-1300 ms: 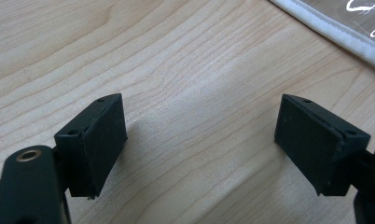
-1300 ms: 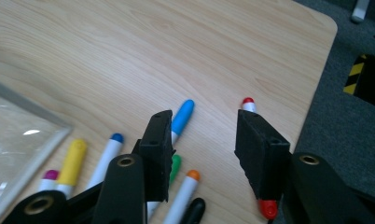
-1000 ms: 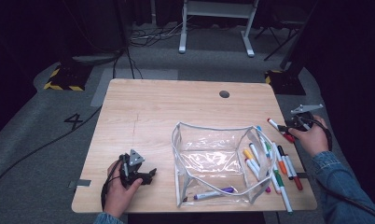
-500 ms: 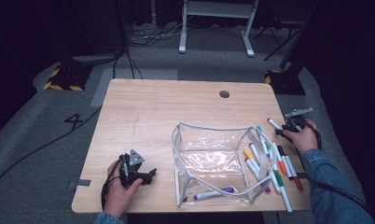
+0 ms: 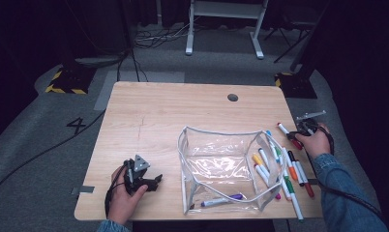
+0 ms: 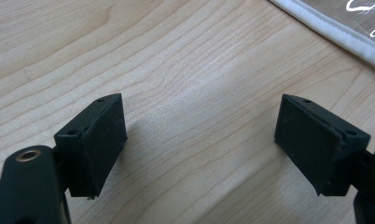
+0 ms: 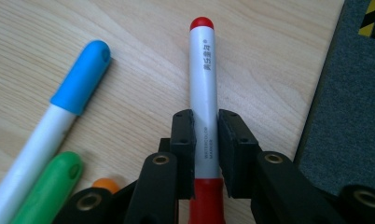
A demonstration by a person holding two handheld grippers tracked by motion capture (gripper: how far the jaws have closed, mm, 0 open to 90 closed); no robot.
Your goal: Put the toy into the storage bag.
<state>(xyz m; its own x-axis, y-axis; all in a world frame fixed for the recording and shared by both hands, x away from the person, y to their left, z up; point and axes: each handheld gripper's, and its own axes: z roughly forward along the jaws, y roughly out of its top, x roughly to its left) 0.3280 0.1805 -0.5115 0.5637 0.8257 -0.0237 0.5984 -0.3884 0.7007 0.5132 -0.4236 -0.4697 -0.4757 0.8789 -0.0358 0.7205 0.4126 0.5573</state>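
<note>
The right claw has just been closing, and its pads now press on the white barrel of the red marker, just above the red cap. The marker runs out from the jaws toward 12 o'clock and lies on the bench near its 3 o'clock edge, beside a blue marker at the claw's 10 o'clock. The clear pouch stands at the red marker's 8 o'clock. The left claw rests open over bare wood, gripping nothing.
</note>
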